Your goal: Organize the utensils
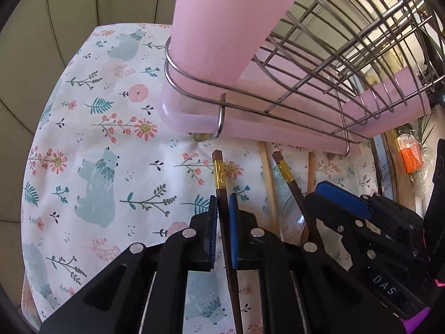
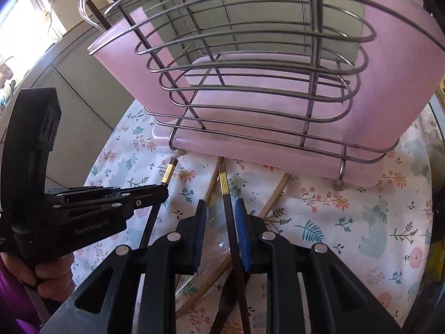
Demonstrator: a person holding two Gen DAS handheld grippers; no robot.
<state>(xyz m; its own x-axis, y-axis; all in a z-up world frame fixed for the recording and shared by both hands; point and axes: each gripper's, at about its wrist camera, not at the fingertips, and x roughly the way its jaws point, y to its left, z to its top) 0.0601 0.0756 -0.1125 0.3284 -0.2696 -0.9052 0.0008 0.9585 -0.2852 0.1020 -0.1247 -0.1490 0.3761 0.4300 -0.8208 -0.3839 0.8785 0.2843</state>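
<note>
My left gripper (image 1: pixel 222 198) is shut on a dark chopstick with a gold band (image 1: pixel 219 172), held clear of the flowered cloth; the right wrist view shows this gripper (image 2: pixel 165 190) at the left. A second dark gold-banded chopstick (image 2: pixel 224 181) leans out of a glass bowl (image 2: pixel 215 239) and passes between the fingers of my right gripper (image 2: pixel 219 201). It lies against the right blue pad, with a clear gap to the left pad. In the left wrist view the right gripper (image 1: pixel 315 193) sits close to the right. Two pale wooden chopsticks (image 2: pixel 274 196) also rest in the bowl.
A wire utensil rack (image 2: pixel 250 89) on a pink drip tray (image 2: pixel 278 156) stands just beyond both grippers. Its pink cup (image 2: pixel 122 61) at the left holds a dark stick and fork tines. The flowered tablecloth (image 1: pixel 91 128) covers a round table; an orange packet (image 1: pixel 413 153) lies far right.
</note>
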